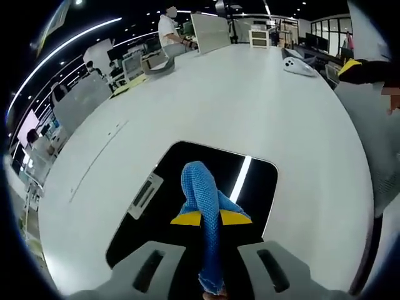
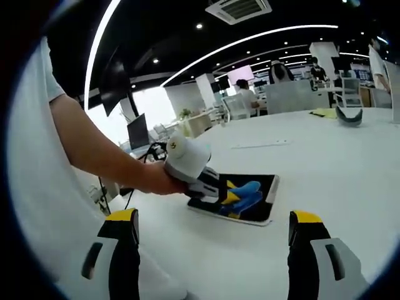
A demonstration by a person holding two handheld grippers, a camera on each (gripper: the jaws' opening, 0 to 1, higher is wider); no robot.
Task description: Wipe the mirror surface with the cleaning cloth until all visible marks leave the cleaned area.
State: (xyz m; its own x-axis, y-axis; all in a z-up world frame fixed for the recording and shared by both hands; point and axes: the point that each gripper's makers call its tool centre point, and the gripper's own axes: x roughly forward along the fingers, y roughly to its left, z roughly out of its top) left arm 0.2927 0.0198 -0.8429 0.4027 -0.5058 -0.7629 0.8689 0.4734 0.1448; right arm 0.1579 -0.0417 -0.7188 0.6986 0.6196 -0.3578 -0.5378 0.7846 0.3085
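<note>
Bright ceiling strips (image 2: 250, 40); mirror (image 1: 250, 187) glare; fisheye-warped edges.

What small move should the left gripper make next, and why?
Probably slide the cloth sideways along the mirror. The left gripper is shut on the cloth, which lies on the dark glass near its middle, so much of the surface around it is not yet covered. The right gripper hangs open, apart from the mirror.

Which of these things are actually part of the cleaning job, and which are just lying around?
In the job:
mirror
blue cloth, clamped in the left gripper
right gripper, open and held off the table

Lying about:
white table
white board
yellow sheets
people in the background
</note>
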